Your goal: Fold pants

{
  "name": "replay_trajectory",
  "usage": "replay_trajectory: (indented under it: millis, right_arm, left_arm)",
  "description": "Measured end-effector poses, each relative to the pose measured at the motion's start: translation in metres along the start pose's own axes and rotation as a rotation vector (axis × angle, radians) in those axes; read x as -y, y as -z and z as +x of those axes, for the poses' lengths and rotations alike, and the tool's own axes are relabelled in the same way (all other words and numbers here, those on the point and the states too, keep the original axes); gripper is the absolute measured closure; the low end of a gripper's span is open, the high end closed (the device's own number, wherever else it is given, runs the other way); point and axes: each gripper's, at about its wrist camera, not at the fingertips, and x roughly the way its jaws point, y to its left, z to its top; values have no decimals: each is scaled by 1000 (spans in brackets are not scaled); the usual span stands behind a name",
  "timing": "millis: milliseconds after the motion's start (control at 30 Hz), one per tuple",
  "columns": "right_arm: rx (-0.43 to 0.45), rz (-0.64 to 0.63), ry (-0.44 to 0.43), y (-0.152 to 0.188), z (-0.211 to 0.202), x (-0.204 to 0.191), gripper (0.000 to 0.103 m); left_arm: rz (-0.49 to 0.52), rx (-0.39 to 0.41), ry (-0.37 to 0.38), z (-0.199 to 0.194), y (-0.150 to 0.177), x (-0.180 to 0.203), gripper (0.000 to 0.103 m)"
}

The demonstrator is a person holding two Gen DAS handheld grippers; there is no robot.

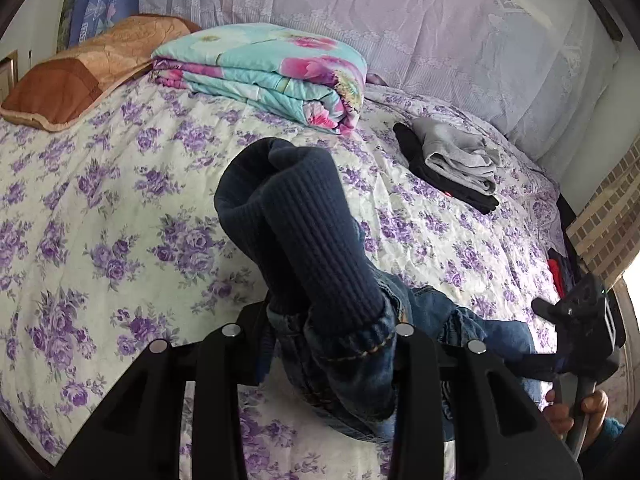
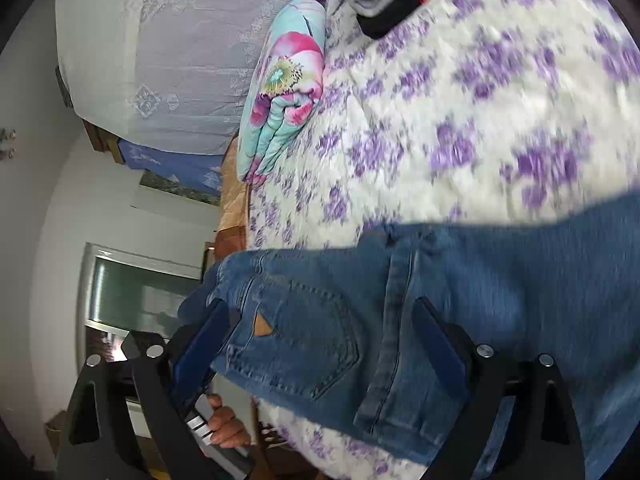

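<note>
Left gripper (image 1: 320, 340) pinches the jeans' (image 2: 400, 320) ribbed cuffs (image 1: 304, 232); right gripper (image 2: 332, 340) spread wide round the seat — folding barely begun, jeans unfolded.

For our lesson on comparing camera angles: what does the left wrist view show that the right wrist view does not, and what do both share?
Only the left wrist view shows the ribbed navy cuff clamped in the left gripper, and the brown pillow.

Only the right wrist view shows the jeans' back pocket between the open right gripper's fingers, and a window.

Both show the jeans, the purple-flowered bedspread, the folded floral quilt and the grey and black folded clothes.
</note>
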Motion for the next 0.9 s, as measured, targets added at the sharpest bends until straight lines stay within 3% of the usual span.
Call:
replay_trajectory:
  millis: [33,67,100,200,300,467,600,667,767,833,900]
  right_arm:
    - [-45,-15,43,7,6,7,14]
    - [-71,-98,115,13,12,6,27]
    - [-74,-163,149,16,11,1,28]
    - [-68,-34,25,8,-15,-2,21]
    - [90,-3,-44,-2,-78,4,11]
    - [257,94,-39,2,-172,47,8]
    - [344,231,-40,20,-218,98,8]
    - [359,292,-40,32,-236,122,8]
    - [363,316,-59,41,-249,137,8]
    - [365,302,-73,42,-256,138,8]
    - [368,276,-85,42,-263,138,8]
  left_arm:
    - [15,9,-3,-3,-1,6,69]
    - [30,16,-4,-5,-2,12,70]
    - [51,21,-13,-7,-3,20,70]
    - [125,41,-31,-13,-8,48,70]
    - [225,69,-31,-21,-10,86,70]
    - [477,86,40,-25,1,182,70]
    - [754,13,100,-5,48,267,70]
    - [942,-37,83,11,87,299,70]
    - [1212,-173,11,42,149,327,69]
    - [1332,-165,-50,46,175,330,68]
    - [1348,-190,-60,42,174,334,68]
